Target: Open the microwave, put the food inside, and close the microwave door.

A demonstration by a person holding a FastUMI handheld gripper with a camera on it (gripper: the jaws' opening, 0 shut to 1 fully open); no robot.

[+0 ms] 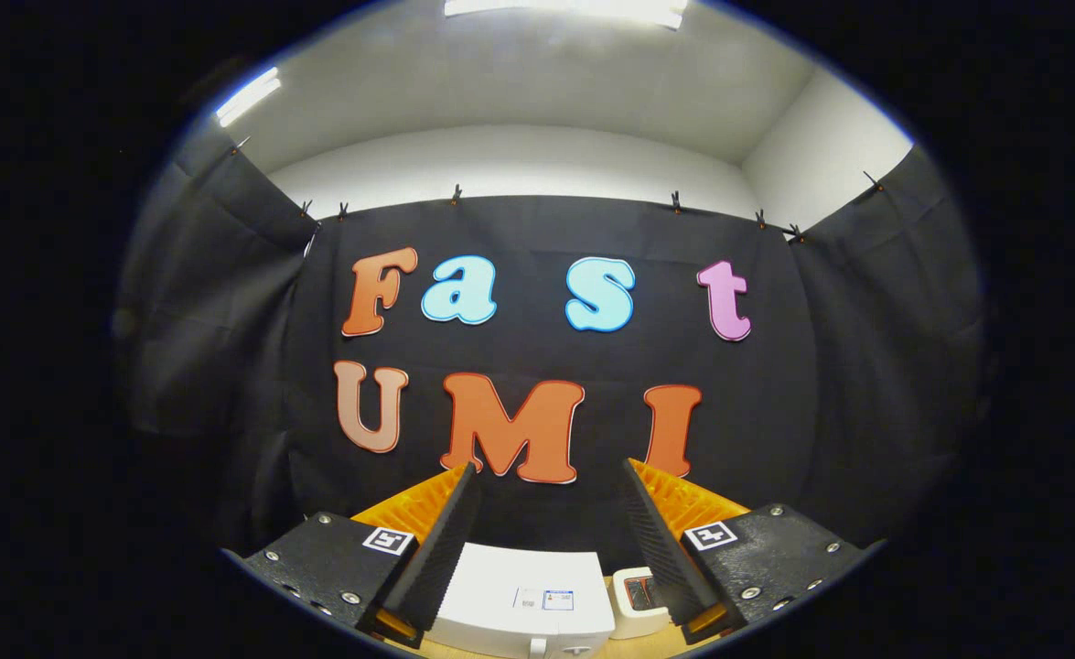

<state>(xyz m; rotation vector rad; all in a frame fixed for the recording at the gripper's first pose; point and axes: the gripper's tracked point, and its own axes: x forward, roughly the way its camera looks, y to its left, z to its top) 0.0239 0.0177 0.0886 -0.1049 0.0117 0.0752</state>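
White casing marks the microwave [523, 595]: it sits low between and below my tongs [551, 513], seen from above, with a small label on its top. Its door faces away from this angle, so I cannot tell whether it is open or closed; I judge that the opening step is not yet done. Just to the right of the microwave, partly behind the right finger, stands a small white container [633, 599] with something reddish in it, probably the food. Both rest on a light wooden table [647, 648].

My tongs are spread wide and hold nothing. They are raised above the appliance and point at the cloth wall [866, 384] behind it, not at the door.

Risks from this position:

1. The handle lies outside my view. Descending blind could drive a finger into the top of the casing or push the microwave back on the table.
2. The container stands close to the microwave's side. A sweep of the right finger during the descent could tip it or knock it off line.
3. The door's swing side is unknown. If it swings toward the container, it may strike it.
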